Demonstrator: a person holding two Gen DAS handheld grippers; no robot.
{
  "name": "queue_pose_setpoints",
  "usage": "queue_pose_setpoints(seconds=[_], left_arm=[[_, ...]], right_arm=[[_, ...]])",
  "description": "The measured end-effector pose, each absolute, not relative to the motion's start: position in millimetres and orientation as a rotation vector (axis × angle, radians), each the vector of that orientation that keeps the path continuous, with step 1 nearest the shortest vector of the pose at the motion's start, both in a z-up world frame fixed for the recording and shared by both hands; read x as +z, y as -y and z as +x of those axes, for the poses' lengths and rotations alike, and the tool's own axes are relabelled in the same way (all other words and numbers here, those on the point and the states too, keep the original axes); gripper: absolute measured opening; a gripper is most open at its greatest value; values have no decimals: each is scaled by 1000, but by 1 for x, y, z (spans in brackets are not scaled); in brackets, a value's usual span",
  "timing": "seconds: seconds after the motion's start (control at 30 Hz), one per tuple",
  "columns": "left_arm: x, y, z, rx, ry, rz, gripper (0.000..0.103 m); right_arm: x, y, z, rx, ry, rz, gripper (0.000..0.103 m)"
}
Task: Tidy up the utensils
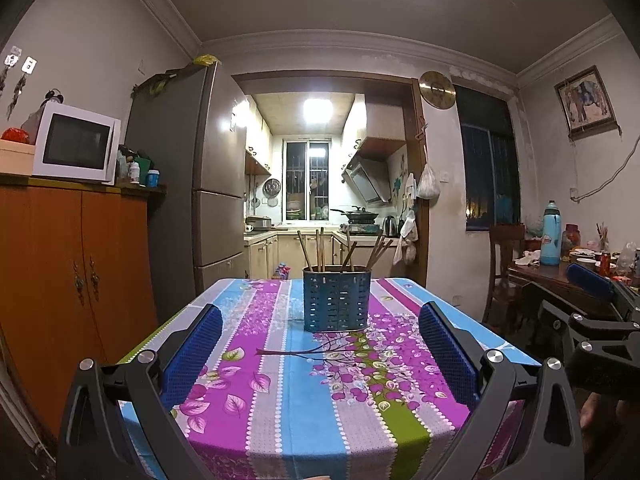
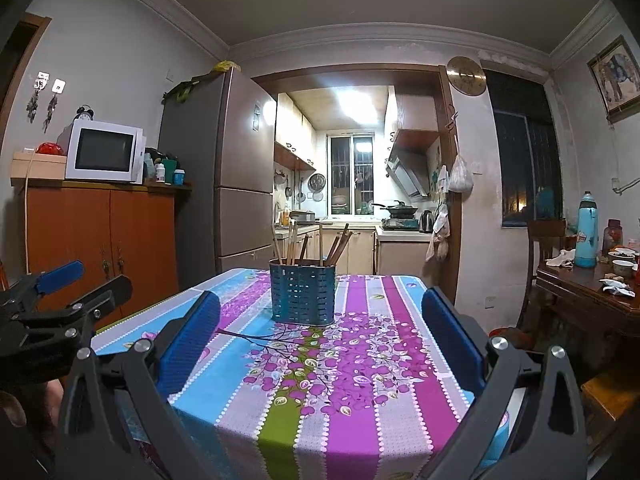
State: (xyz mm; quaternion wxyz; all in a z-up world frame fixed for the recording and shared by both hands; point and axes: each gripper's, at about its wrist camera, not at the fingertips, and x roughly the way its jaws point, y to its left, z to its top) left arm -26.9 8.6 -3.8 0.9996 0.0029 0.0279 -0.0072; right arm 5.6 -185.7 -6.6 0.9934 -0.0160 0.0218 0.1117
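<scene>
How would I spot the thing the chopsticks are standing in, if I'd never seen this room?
Find the table with the bright purple, blue and green flowered cloth. Near its far end stands a blue perforated utensil holder, upright, with brown chopsticks poking out of the top. It is the only container on that cloth.

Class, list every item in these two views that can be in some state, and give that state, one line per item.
left hand-held gripper: open, empty
right hand-held gripper: open, empty
blue holder: upright on the table, chopsticks inside
chopsticks: standing in the holder, leaning apart
single chopstick: lying flat on the tablecloth
microwave: door shut
cabinet: doors shut
</scene>
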Motion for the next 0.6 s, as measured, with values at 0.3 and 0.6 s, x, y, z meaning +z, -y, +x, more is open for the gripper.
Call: queue_pose_setpoints(seconds=[0.3,0.6], left_arm=[[-6,-13,-26,-9,-46,-7,98],[-6,-14,-30,-1,-29,-9,98]], right_arm=[[-7,185,6,225,-45,-31,97],[-7,186,1,201,13,-31,97]])
